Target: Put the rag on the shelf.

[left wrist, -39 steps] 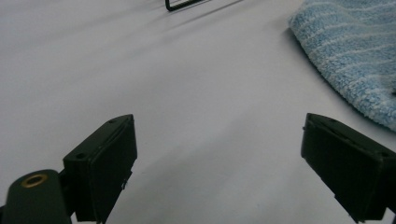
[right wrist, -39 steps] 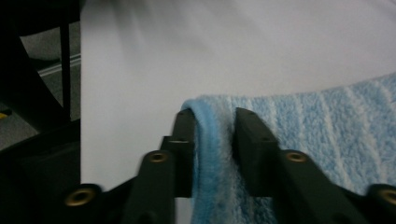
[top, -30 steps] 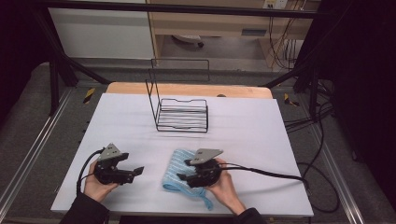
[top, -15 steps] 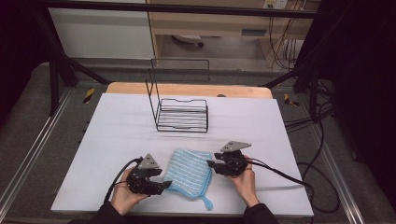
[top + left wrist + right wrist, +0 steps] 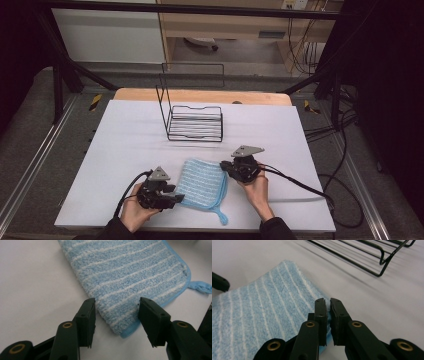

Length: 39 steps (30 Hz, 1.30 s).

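One cloth (image 5: 202, 183) lies flat on the near part of the table (image 5: 125, 145), between the two grippers: a folded terry piece, pale blue with thin white stripes, looped and fuzzy in texture, bound with a brighter blue edging, and with one small hanging loop (image 5: 220, 216) trailing from its near corner. The right gripper (image 5: 327, 305) has just been closing and now pinches the cloth's far right corner, its two black jaws nearly together with a sliver of blue edging squeezed between them; in the high view this gripper (image 5: 229, 168) sits at the cloth's right edge, held by the person's right hand (image 5: 256, 187). The left gripper (image 5: 116, 305) has also been closing but stands about half open, its two flat, ridged jaws straddling the cloth's near left corner without pressing on it: the left jaw rests just beside the fuzzy folded edge and the right jaw sits over the bound edge. In the high view the left gripper (image 5: 174, 197) lies at the cloth's near left corner in the left hand (image 5: 134, 212). Each gripper carries one grey three-cornered plate and one black cable. Farther back stands one black wire rack (image 5: 194, 122), made of thin rods with a tall upright frame, well apart from the cloth on the smooth white tabletop.
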Each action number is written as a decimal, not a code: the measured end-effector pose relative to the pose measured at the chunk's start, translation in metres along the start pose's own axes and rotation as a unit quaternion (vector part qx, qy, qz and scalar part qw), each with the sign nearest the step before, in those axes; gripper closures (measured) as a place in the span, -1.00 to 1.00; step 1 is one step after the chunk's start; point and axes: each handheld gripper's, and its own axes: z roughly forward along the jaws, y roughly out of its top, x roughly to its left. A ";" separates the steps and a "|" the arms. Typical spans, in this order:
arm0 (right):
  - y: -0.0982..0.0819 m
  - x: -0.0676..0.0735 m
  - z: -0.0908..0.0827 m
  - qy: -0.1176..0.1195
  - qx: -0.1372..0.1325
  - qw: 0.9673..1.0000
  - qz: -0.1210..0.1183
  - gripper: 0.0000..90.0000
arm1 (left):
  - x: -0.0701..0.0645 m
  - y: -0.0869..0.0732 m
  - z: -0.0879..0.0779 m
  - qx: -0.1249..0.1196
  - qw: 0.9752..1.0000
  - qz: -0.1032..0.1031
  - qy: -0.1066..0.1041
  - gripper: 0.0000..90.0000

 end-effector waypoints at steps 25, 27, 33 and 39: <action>-0.008 -0.008 0.025 0.022 0.020 0.998 0.058 0.78 | -0.013 -0.003 0.008 0.015 1.000 -0.023 -0.003 0.73; -0.003 -0.007 0.029 0.023 0.012 0.999 0.040 0.78 | -0.016 -0.005 0.007 0.014 1.000 -0.016 0.002 0.73; -0.003 -0.008 0.031 0.018 0.009 0.999 0.041 0.52 | -0.014 -0.006 0.004 0.009 1.000 -0.009 0.004 0.61; -0.003 -0.013 0.012 0.008 -0.021 0.999 0.041 -0.14 | -0.002 0.001 -0.011 -0.029 0.999 0.008 0.020 0.19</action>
